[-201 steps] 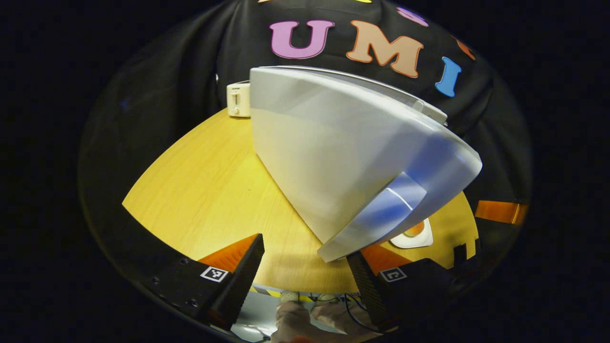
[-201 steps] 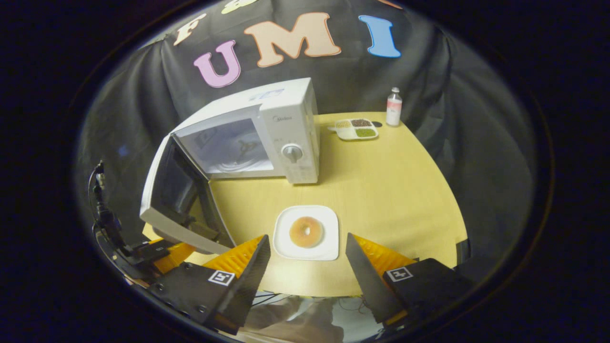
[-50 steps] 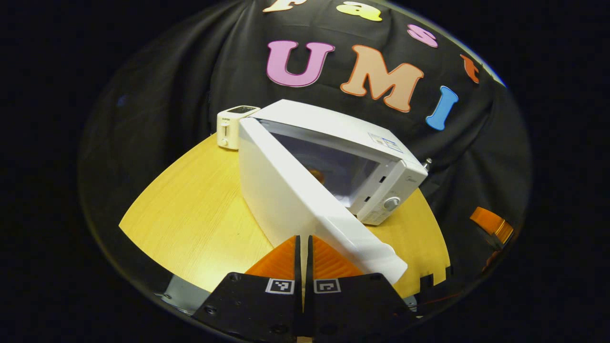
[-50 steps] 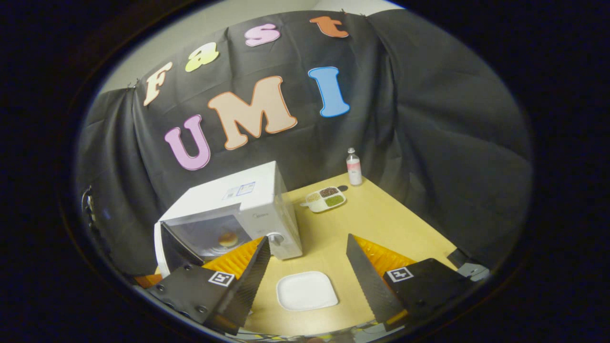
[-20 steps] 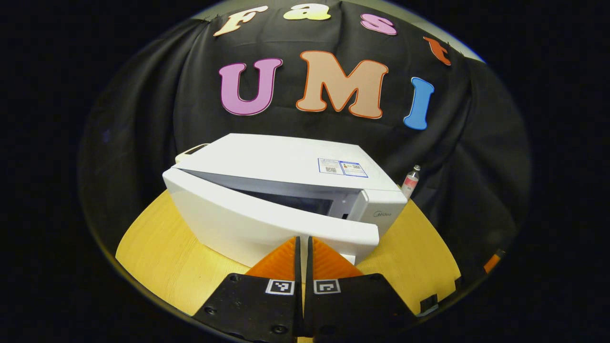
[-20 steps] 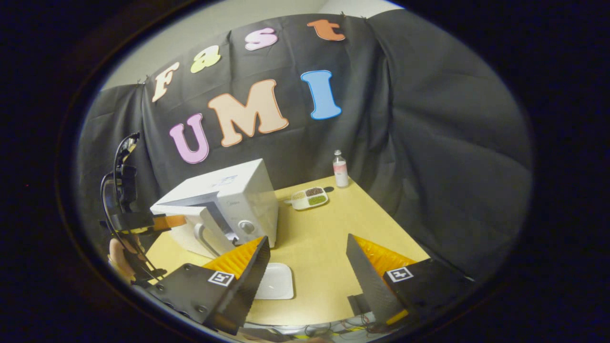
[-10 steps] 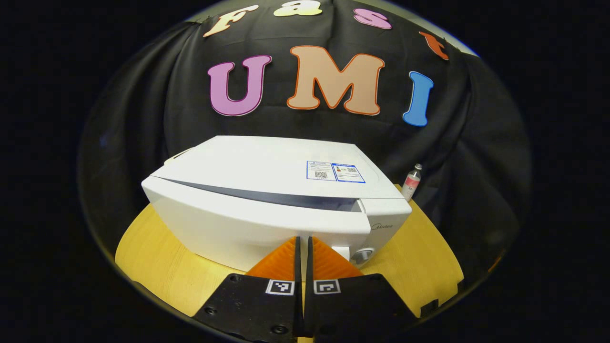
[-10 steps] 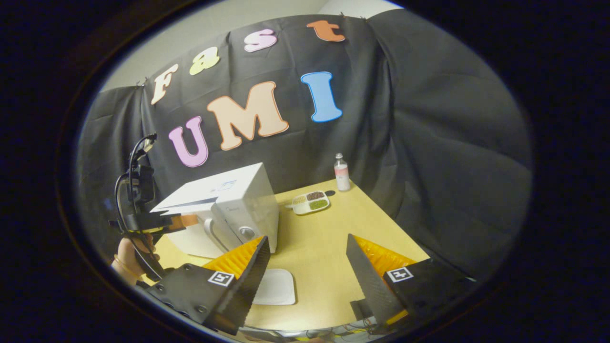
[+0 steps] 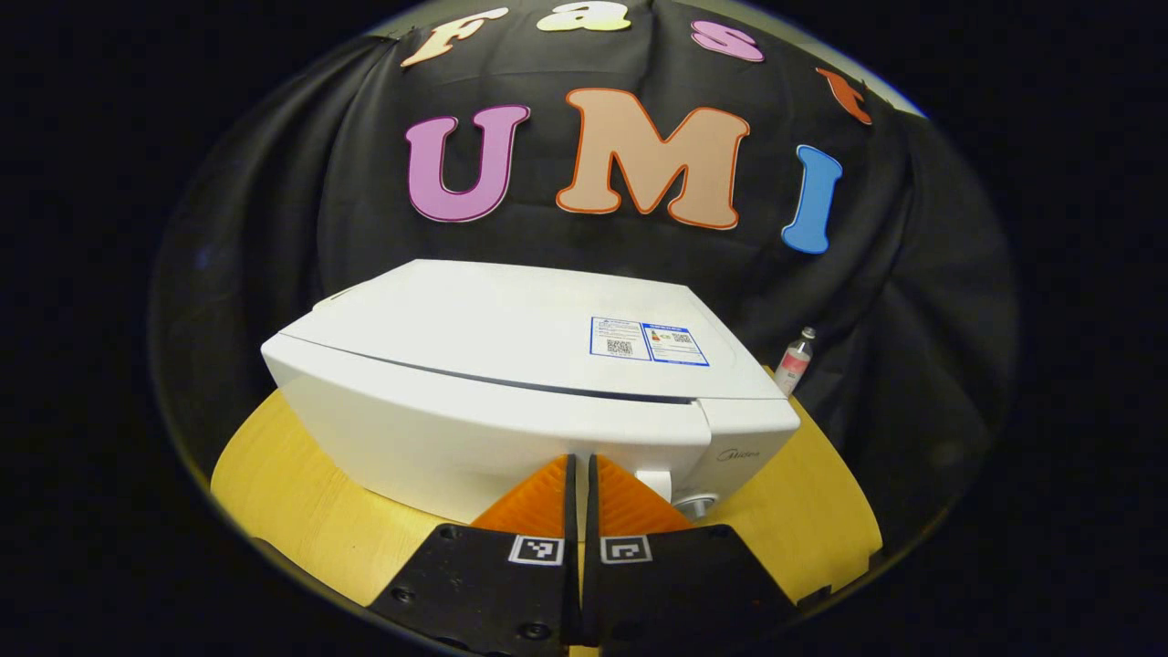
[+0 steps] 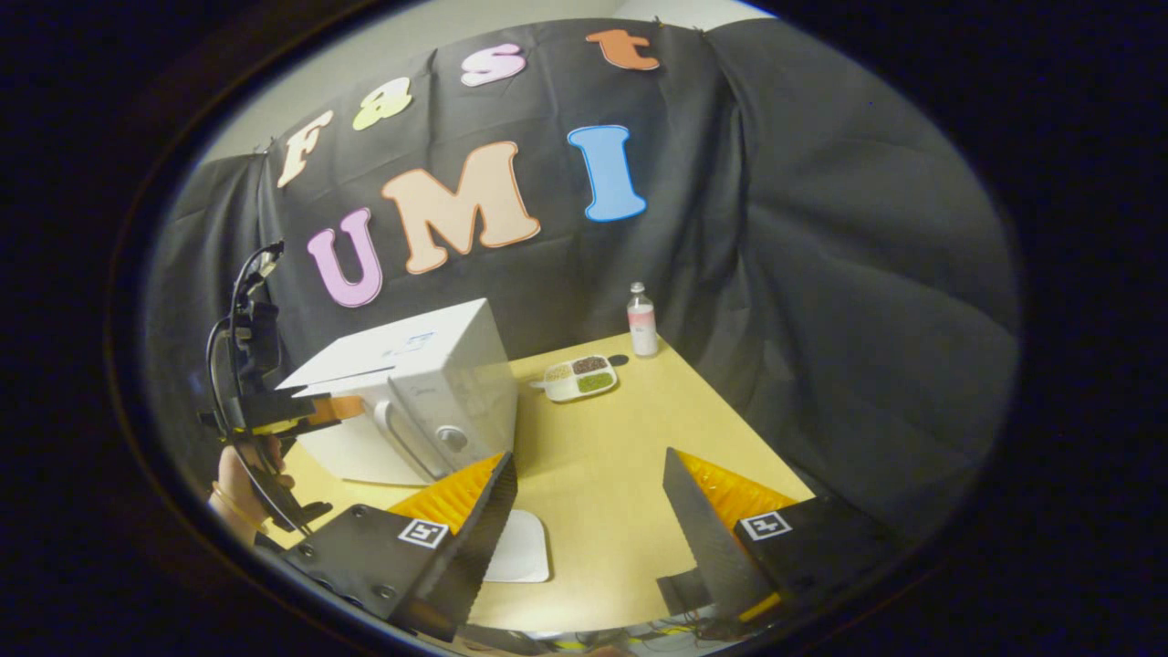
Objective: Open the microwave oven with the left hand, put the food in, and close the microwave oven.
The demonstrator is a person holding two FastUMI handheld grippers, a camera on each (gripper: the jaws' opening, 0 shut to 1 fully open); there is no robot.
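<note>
The left gripper view looks from very close, slightly above, straight at the front of the white microwave, which spreads across the middle, with the wooden table curving beneath it. The right gripper view sits farther back and higher, off to the side, facing across the table toward the draped back wall. Both views share the microwave, the table, and a small bottle near the wall.
</note>
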